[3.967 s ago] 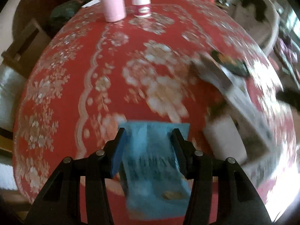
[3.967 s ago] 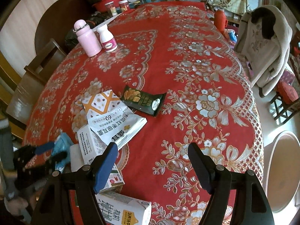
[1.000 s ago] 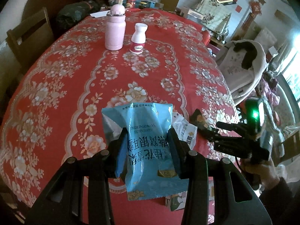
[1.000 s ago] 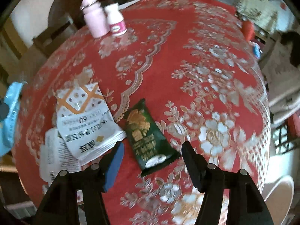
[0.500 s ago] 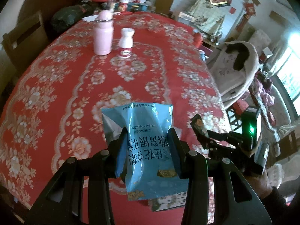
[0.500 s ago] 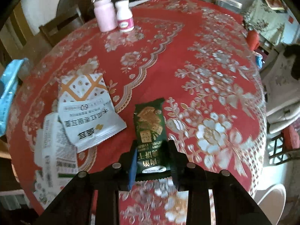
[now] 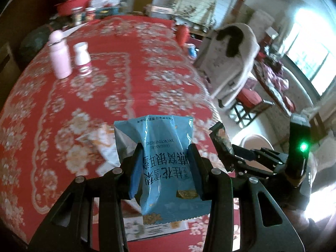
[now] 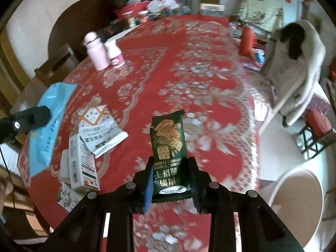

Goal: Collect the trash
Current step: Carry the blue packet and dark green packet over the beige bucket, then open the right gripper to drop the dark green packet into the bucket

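Pinching a blue bag (image 7: 166, 159) above the counter (image 7: 126, 79), the left hand-held gripper (image 7: 166, 168) holds only its middle, so the shiny, crinkly bag could slip out. In the right view, the right hand-held gripper (image 8: 171, 180) pinches a flat green packet (image 8: 169, 147) by its bottom end, and it might flop or fall. More wrappers (image 8: 98, 130) lie on the counter.

Carton (image 7: 147, 229) mostly hidden behind blue bag (image 7: 159, 159); tablecloth (image 7: 117, 79) motion-blurred.
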`<state>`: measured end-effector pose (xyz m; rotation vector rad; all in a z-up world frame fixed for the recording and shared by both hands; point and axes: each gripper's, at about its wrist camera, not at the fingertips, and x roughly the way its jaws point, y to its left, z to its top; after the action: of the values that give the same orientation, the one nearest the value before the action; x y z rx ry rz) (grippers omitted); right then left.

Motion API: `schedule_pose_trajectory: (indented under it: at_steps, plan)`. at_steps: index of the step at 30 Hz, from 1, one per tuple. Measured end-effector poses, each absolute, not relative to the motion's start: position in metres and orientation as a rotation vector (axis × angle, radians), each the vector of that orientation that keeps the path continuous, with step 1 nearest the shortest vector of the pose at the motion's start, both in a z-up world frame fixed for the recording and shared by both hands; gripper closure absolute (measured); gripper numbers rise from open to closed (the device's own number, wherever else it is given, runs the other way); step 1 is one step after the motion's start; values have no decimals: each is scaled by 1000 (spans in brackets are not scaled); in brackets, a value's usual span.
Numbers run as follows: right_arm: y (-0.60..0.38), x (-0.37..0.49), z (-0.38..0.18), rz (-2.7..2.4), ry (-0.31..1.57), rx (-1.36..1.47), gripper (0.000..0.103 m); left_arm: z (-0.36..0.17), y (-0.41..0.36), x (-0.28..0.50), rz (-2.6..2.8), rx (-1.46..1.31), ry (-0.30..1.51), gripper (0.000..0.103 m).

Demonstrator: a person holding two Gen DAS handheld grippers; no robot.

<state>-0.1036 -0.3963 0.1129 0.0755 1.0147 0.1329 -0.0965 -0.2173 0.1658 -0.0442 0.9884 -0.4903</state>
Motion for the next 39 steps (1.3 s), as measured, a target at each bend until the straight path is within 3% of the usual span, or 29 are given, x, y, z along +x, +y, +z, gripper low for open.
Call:
schedule_pose_trajectory:
  at_steps: [20,39]
  plan:
    - [-538,-202,122,-158,996,236,74,158,-380,-139,-731,127,1004,64]
    - [-635,-268,111,-340,1005,346,74,129,-483,-165,-839,202,1049,64]
